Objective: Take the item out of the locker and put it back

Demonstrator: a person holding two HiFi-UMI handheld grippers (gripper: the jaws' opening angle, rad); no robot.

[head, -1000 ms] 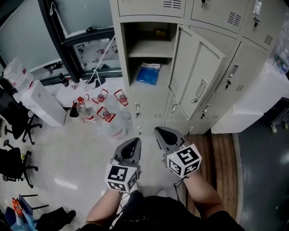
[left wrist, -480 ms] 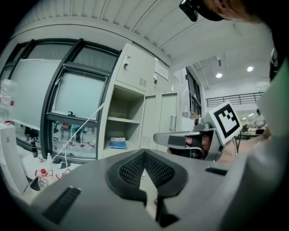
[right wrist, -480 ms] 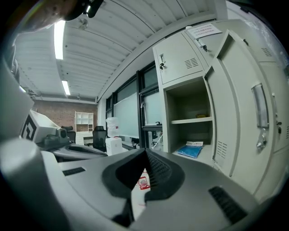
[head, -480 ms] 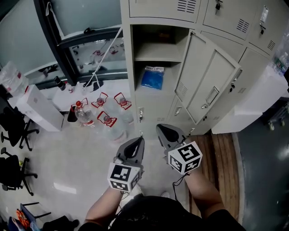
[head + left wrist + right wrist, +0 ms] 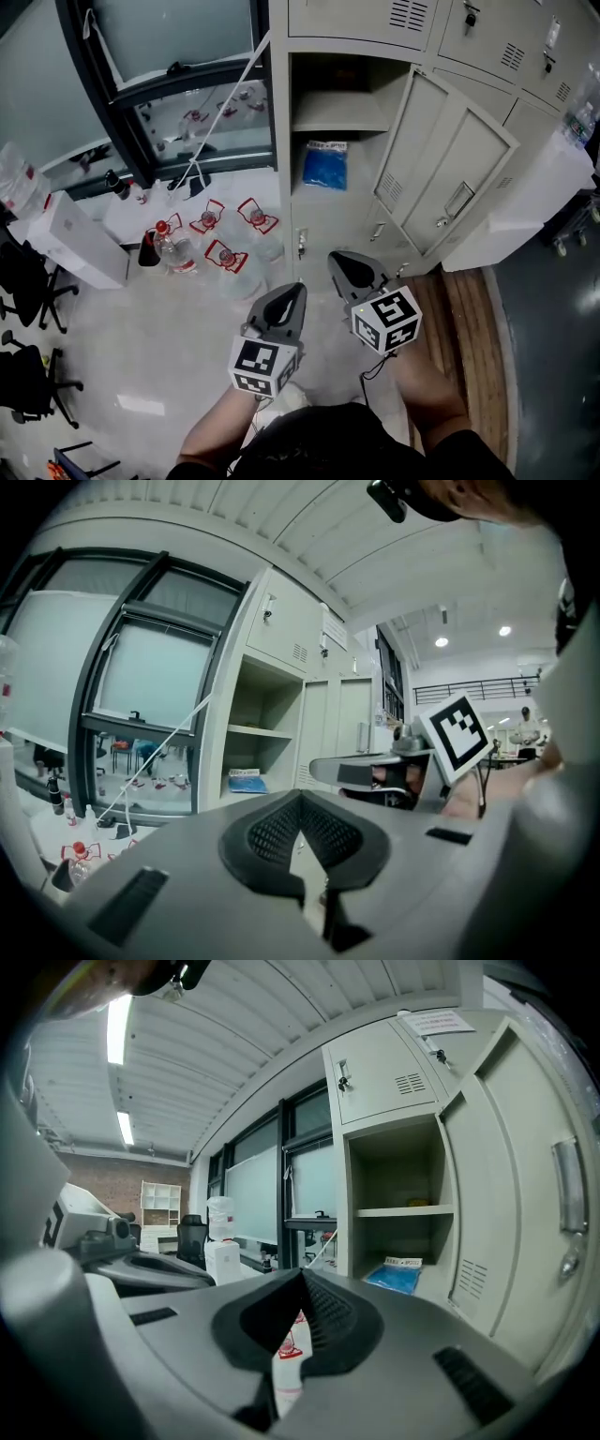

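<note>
The item, a blue packet (image 5: 325,165), lies on the lower shelf of the open locker (image 5: 281,141); it also shows in the left gripper view (image 5: 246,782) and the right gripper view (image 5: 396,1276). The locker's door (image 5: 441,169) stands swung out to the right. My left gripper (image 5: 295,292) (image 5: 301,799) and right gripper (image 5: 337,260) (image 5: 302,1277) are side by side over the floor, well short of the locker and pointing at it. Both are shut with nothing between the jaws.
Several large water bottles (image 5: 225,253) with red handles stand on the floor left of the locker, beside a white box (image 5: 66,239) and office chairs (image 5: 28,281). A small yellowish thing (image 5: 419,1202) sits on the upper shelf. A wooden strip (image 5: 469,309) runs at right.
Both grippers have moved together toward the locker, which now sits larger and further right in the head view. Both stay shut and empty.
</note>
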